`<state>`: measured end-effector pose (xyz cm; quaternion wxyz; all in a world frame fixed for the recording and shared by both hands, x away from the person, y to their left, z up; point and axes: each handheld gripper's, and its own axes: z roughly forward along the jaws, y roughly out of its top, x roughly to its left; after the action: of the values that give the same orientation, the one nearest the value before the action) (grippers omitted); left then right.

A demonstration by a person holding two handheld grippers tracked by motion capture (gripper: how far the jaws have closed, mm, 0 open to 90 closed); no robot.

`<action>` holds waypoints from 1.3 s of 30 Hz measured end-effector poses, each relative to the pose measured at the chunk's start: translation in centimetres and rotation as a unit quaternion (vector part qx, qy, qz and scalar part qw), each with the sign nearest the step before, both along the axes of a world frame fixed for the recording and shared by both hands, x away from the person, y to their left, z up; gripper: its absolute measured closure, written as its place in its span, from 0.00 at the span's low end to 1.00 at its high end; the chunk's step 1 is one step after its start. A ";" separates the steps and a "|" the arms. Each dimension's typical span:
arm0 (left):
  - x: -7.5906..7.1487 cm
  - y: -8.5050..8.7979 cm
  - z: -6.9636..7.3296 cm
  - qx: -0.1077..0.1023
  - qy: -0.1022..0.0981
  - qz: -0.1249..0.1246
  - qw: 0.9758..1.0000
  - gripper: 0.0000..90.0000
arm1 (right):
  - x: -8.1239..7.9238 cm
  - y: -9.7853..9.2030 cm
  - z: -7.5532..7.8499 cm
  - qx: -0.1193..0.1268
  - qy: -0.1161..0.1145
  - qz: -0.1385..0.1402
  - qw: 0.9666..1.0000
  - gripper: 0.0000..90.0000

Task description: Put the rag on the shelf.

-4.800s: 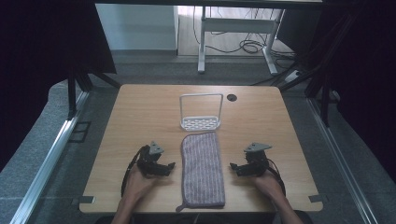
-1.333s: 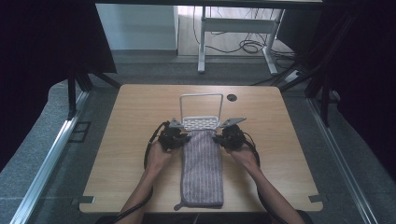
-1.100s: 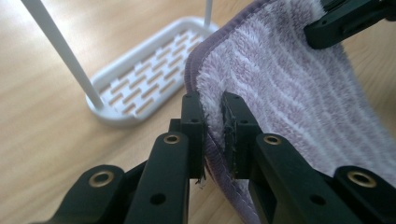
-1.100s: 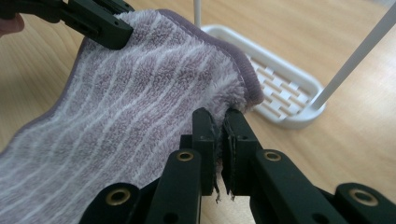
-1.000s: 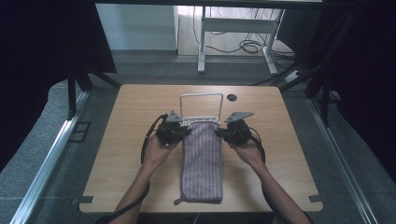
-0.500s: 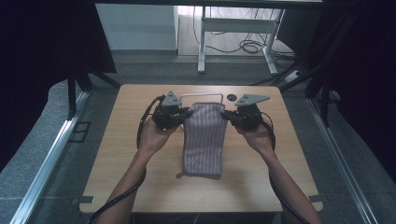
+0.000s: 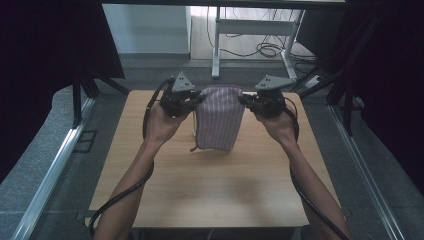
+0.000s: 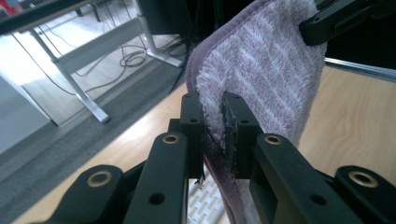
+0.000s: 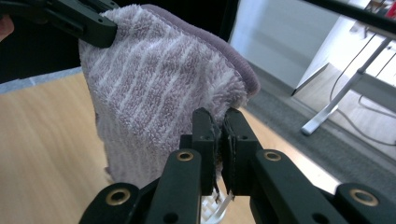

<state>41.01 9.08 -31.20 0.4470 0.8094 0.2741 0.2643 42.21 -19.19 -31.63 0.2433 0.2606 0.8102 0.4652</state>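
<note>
Above table [image 7: 210, 185], towel [image 7: 219, 117] hangs; left gripper [image 7: 196, 99] and right gripper [image 7: 244, 99] each clamp top corner. Risk: thin corner bite, terry may slip free, towel drops.

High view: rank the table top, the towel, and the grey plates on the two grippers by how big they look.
1. Table top
2. Towel
3. Grey plates on the left gripper and the right gripper: they look about alike, so no ranking between them.

Purple-and-white striped towel [image 7: 218, 117] hanging in the air over the far half of the table [image 7: 210, 185], top corners pinched, lower end dangling free
</note>
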 end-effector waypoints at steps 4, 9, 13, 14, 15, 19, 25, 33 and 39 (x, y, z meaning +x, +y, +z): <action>0.8 0.1 1.2 0.006 -0.015 0.008 1.000 0.88 | 0.9 0.3 1.4 0.001 -0.016 -0.003 1.000 0.94; 1.7 -0.1 2.6 0.015 -0.036 0.021 0.999 0.88 | 2.3 0.7 2.8 0.003 -0.028 -0.012 1.000 0.93; 2.6 -0.3 3.6 0.023 -0.041 0.028 0.998 0.88 | 3.2 0.9 4.0 0.007 -0.037 -0.021 0.999 0.93; 2.9 -0.3 3.8 0.023 -0.043 0.031 0.998 0.88 | 3.5 1.0 4.2 0.008 -0.039 -0.023 0.999 0.93; 3.1 -0.3 4.0 0.024 -0.043 0.033 0.998 0.88 | 3.7 1.0 4.5 0.011 -0.040 -0.025 0.999 0.93; 4.3 -0.3 4.7 0.023 -0.045 0.041 0.998 0.88 | 4.8 1.3 5.4 0.015 -0.045 -0.033 0.998 0.93; 6.1 -0.4 5.2 0.024 -0.042 0.061 0.997 0.87 | 6.5 1.9 6.1 0.003 -0.050 -0.041 0.998 0.93; 9.3 -0.3 4.2 0.020 -0.022 0.104 0.994 0.86 | 9.3 3.1 5.4 -0.008 -0.040 -0.053 0.998 0.92; 11.8 -0.4 1.8 0.033 -0.008 0.134 0.990 0.85 | 11.7 4.0 4.0 -0.016 -0.024 -0.060 0.998 0.92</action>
<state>52.82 8.68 -29.44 0.3825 0.7774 0.3677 0.3378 53.96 -15.16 -27.60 0.2943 0.2938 0.7943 0.4428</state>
